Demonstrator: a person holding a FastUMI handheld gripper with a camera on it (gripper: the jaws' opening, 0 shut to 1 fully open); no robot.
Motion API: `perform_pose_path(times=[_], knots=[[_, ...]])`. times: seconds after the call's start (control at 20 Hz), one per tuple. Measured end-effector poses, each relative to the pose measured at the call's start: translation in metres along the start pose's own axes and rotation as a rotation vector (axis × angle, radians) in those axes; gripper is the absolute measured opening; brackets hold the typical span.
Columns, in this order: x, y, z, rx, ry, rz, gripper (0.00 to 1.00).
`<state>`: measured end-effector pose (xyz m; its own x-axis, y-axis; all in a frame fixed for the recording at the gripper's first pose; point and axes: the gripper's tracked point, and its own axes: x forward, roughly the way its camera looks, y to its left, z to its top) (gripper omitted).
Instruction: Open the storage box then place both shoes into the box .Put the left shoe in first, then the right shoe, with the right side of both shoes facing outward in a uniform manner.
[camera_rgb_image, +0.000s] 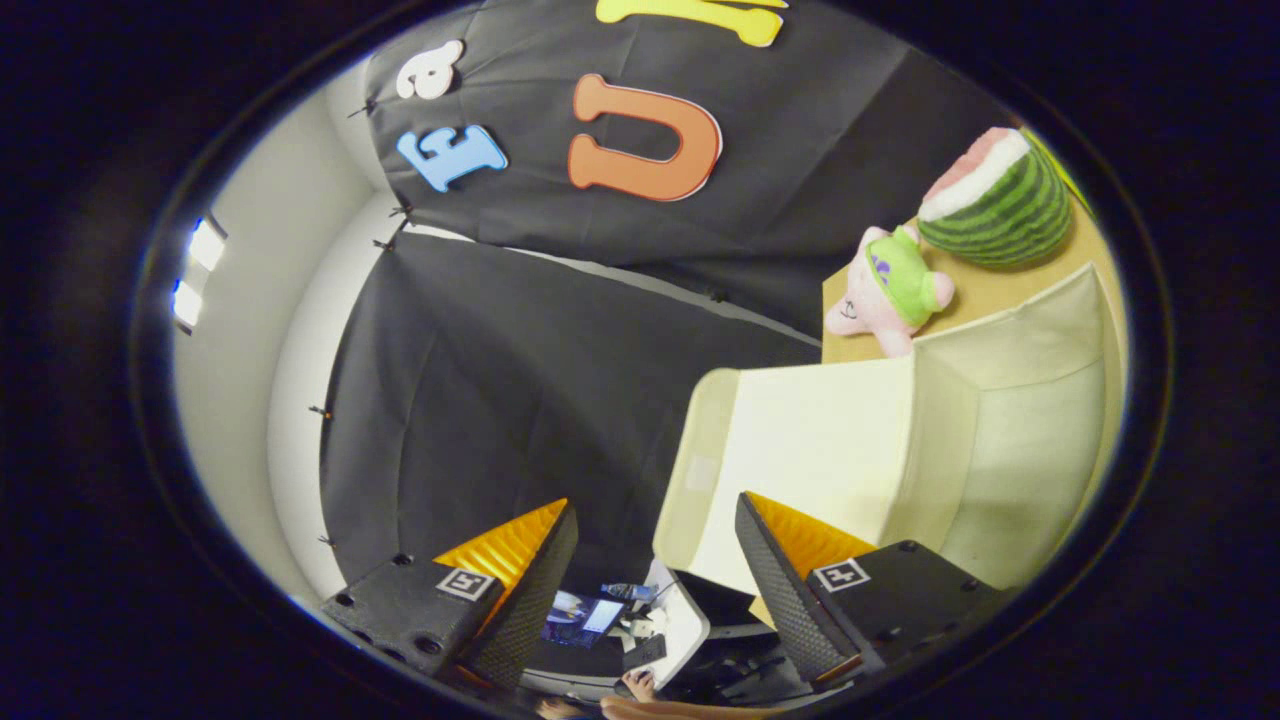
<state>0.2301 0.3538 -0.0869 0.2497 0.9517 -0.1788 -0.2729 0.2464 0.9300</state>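
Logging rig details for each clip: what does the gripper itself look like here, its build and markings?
The gripper shows two blocky, wedge-shaped fingers with ridged, ribbed inner pads. Each dark finger housing carries a small square white tag with a black pattern on top, and round screw holes dot the casings. No cables can be made out. The fingers stand apart, gripping nothing.

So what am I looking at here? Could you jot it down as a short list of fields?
gripper: fingers spread apart, holding nothing
storage box: cream, open, just ahead of one finger
box lid: swung open toward the gripper
inside the box: no shoe seen in the visible part
pink plush toy: on the tan table, beside the box
watermelon plush: on the table, next to the pink toy
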Motion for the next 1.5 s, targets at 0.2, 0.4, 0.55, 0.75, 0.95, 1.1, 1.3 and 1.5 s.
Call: perform_pose_path(times=[0.2, 0.4, 0.55, 0.75, 0.95, 1.1, 1.3, 1.5], knots=[[-0.039, -0.003, 0.0, 0.022, -0.028, -0.019, 0.99], [-0.082, -0.031, -0.003, -0.004, -0.052, -0.128, 0.99], [-0.12, -0.059, 0.009, -0.048, -0.116, -0.24, 1.0], [-0.161, -0.104, 0.001, -0.075, -0.094, -0.384, 1.0], [-0.2, -0.158, -0.01, -0.126, -0.044, -0.58, 1.0], [-0.231, -0.188, -0.018, -0.171, -0.006, -0.696, 1.0], [-0.277, -0.213, -0.021, -0.209, 0.006, -0.811, 1.0], [-0.313, -0.235, -0.019, -0.203, -0.011, -0.885, 1.0]])
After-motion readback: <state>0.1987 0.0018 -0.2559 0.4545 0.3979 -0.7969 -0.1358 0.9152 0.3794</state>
